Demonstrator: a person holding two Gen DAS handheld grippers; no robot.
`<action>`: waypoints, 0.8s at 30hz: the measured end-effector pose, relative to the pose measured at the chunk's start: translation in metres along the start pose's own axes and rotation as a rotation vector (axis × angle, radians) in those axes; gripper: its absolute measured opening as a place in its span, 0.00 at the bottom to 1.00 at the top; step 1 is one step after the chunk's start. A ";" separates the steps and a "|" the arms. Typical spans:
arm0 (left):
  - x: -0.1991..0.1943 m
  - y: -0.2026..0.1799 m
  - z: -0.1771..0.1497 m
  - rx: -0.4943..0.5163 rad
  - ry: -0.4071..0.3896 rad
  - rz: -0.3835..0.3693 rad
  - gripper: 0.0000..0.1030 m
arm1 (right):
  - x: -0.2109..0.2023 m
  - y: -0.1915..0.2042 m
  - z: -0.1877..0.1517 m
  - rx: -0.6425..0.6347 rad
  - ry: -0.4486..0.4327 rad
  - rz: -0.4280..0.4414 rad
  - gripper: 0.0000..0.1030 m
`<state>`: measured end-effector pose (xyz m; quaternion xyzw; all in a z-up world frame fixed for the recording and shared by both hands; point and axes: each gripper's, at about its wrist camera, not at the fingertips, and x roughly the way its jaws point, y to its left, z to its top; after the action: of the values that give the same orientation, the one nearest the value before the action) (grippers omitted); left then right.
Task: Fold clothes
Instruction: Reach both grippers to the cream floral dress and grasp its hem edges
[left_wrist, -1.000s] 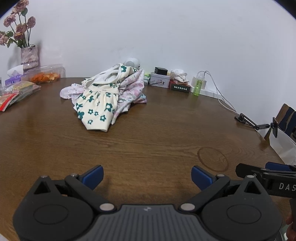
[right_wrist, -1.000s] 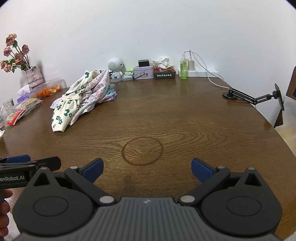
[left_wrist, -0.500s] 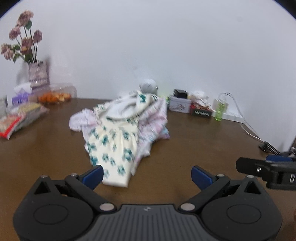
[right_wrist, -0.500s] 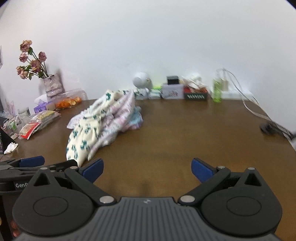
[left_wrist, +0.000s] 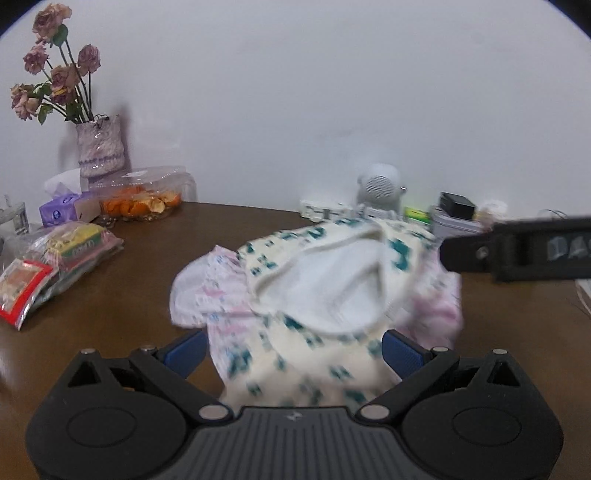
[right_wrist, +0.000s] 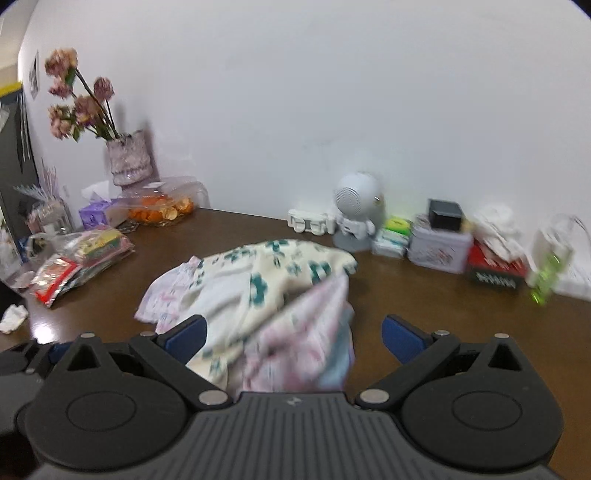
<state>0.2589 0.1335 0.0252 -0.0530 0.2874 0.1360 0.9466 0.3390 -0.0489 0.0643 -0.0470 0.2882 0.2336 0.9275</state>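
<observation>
Two hand-held grippers, left hand-held gripper (left_wrist: 293, 345) and right hand-held gripper (right_wrist: 293, 336), both spread wide, blurry pile of clothes (left_wrist: 317, 295) between their fingers, maybe touching, on brown surface (left_wrist: 140, 295).

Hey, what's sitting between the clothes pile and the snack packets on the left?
Nothing: in the left wrist view, only bare brown table separates the clothes pile from the snack packets.

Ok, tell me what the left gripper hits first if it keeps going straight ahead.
Probably the cream garment with green flowers: it lies heaped directly between the open fingers of the left gripper. The blur hides whether they already touch.
</observation>
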 end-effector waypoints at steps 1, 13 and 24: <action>0.008 0.006 0.006 -0.004 -0.001 0.018 0.98 | 0.013 0.006 0.006 -0.022 0.014 -0.016 0.99; 0.096 0.048 0.037 0.053 0.039 0.020 0.87 | 0.096 0.028 0.019 -0.078 0.129 -0.105 0.71; 0.132 0.036 0.034 0.165 0.120 -0.039 0.12 | 0.103 0.027 0.015 -0.107 0.133 -0.091 0.56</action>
<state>0.3718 0.2036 -0.0208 0.0116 0.3527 0.0900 0.9313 0.4095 0.0200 0.0208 -0.1247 0.3339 0.2026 0.9121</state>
